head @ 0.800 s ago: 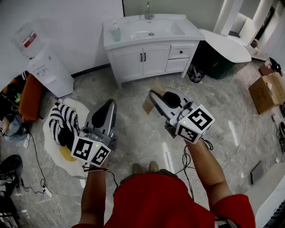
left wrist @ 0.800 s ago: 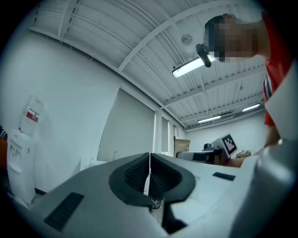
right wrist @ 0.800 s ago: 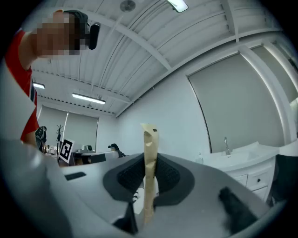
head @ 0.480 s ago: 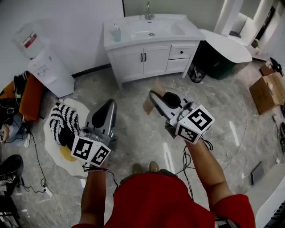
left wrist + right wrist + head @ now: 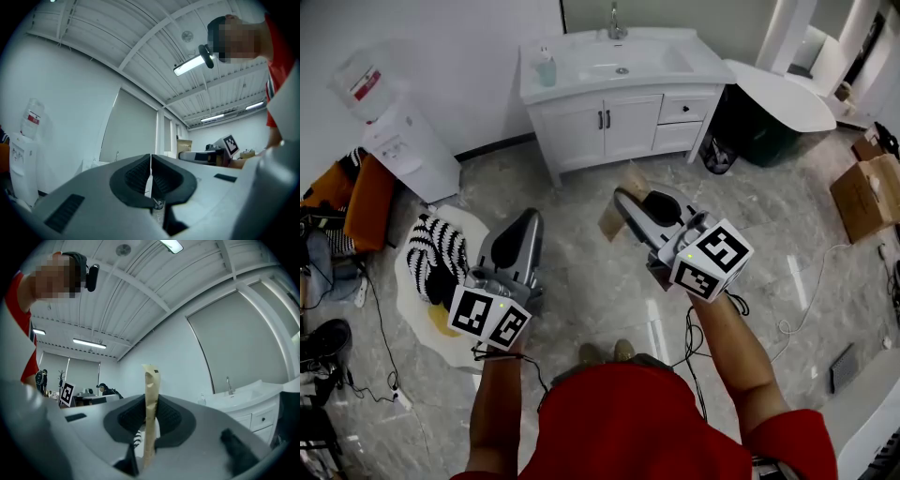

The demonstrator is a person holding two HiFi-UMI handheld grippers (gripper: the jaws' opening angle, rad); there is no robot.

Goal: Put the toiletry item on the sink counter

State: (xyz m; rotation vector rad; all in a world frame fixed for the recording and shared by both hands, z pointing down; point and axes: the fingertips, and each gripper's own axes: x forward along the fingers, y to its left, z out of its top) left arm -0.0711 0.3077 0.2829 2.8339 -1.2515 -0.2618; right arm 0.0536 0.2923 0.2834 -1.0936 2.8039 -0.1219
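Toiletry packet (image 5: 150,399), flat, thin, tan paper

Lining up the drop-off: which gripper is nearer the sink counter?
Right. The right gripper, shut on a tan packet, is out in front of the sink counter; the left gripper sits farther back, off toward its left end.

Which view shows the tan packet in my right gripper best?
Right gripper view: the tan packet stands edge-on, clamped between the jaws. Head view shows its flat face past the jaw tips. Left gripper view shows at most a small tan patch.
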